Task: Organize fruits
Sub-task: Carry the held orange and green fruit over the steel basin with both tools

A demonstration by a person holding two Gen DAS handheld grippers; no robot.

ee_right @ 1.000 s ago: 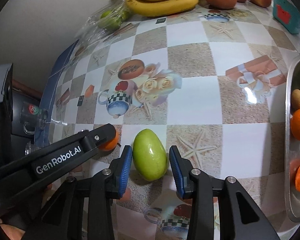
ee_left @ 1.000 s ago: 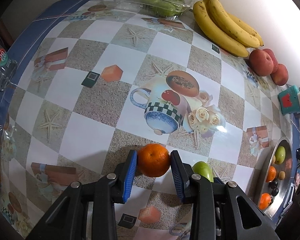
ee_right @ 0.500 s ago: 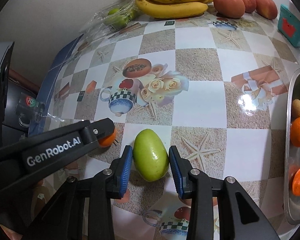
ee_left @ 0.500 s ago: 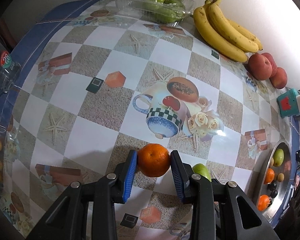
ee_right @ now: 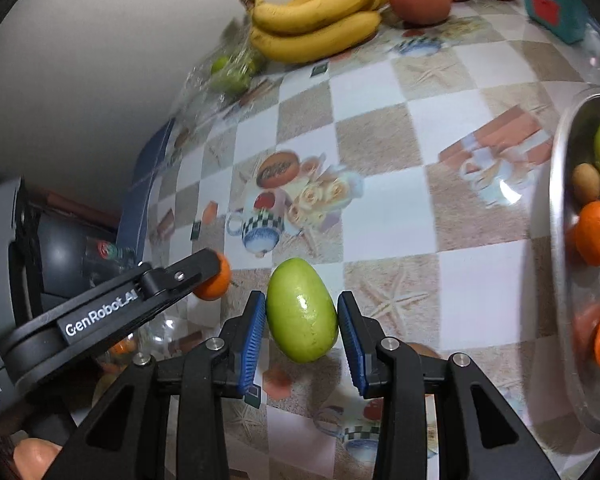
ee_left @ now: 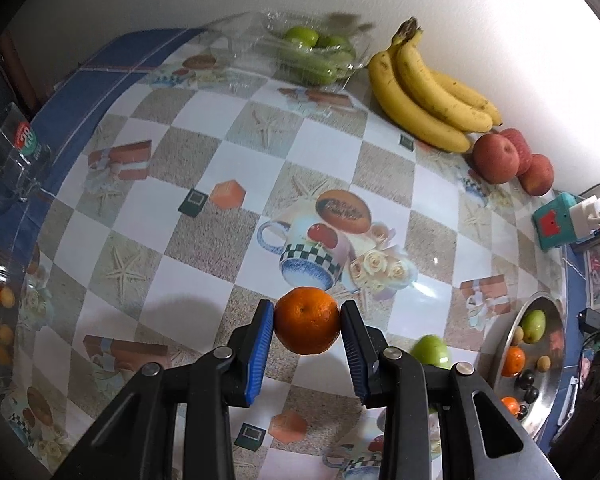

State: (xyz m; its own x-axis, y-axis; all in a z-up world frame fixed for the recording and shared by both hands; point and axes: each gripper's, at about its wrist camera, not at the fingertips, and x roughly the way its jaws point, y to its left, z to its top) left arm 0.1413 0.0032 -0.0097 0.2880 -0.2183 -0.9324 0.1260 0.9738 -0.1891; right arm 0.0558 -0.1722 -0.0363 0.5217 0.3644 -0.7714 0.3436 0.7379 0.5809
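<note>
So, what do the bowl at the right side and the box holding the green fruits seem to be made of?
The bowl looks like metal, probably stainless steel: a grey, shiny wall that mirrors the mandarins lying in it. The box against the wall looks like thin clear plastic: the green fruits show through it, and its creased walls catch glints of light. Neither can be confirmed from appearance alone.

Checkered tablecloth (ee_left: 228,148) printed with mugs, starfish and gift boxes; 1 teal box (ee_left: 556,222) far right, 1 glass mug (ee_left: 14,168) far left.
</note>
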